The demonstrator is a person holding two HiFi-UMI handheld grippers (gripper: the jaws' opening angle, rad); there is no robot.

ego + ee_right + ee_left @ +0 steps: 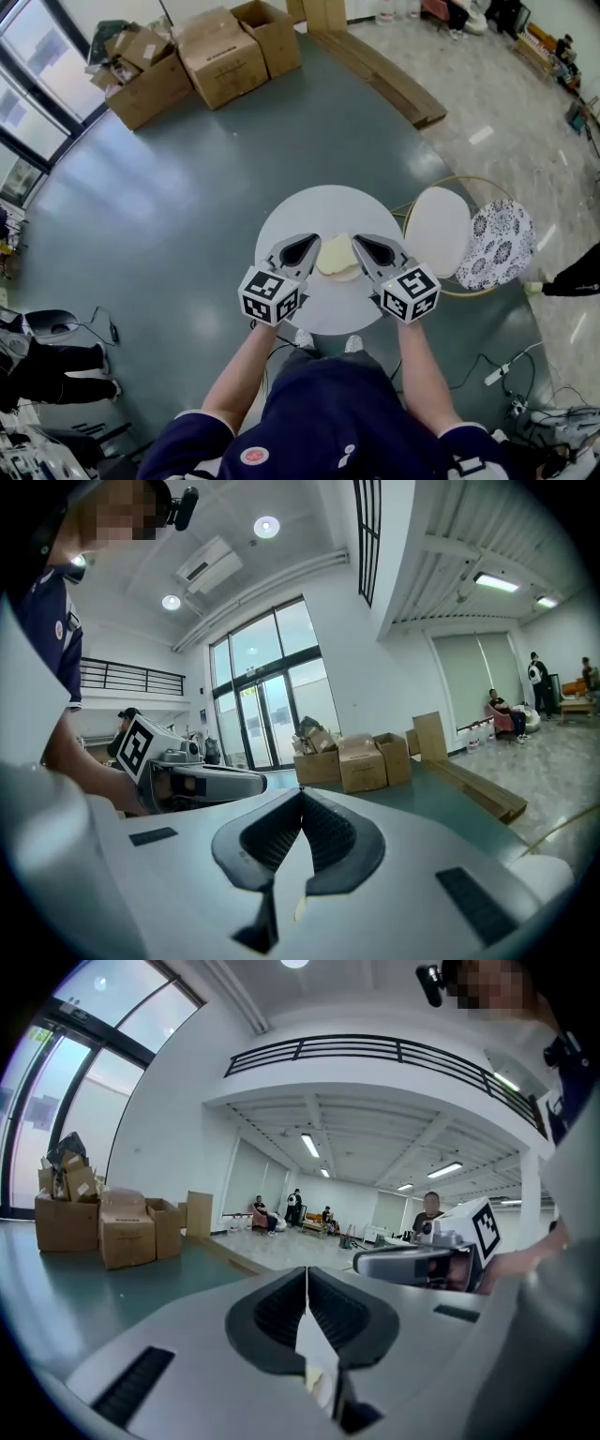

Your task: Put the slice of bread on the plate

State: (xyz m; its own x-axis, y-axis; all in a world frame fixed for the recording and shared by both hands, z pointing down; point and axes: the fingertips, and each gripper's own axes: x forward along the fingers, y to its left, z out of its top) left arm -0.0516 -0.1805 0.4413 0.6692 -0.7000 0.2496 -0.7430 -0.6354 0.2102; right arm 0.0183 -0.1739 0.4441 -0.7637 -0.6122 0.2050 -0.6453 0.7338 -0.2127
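Slice of bread (336, 255) lies on the round white desk (309, 211), between the left hand-held gripper (305, 247) just left of it and the right hand-held gripper (371, 247) just right, both with jaws closed together, holding nothing.

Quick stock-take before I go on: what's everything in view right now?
bread slice: one, pale yellow, on the table between the grippers
round table: one, white, centre
cardboard boxes: several, brown, top left
wooden planks: a few, tan, on the floor at top
white stool: one, right of the table
patterned stool: one, black-and-white, beside the white one
power strip: one, white, floor at lower right
left gripper: grey, shut, empty, left of the bread
right gripper: grey, shut, empty, right of the bread
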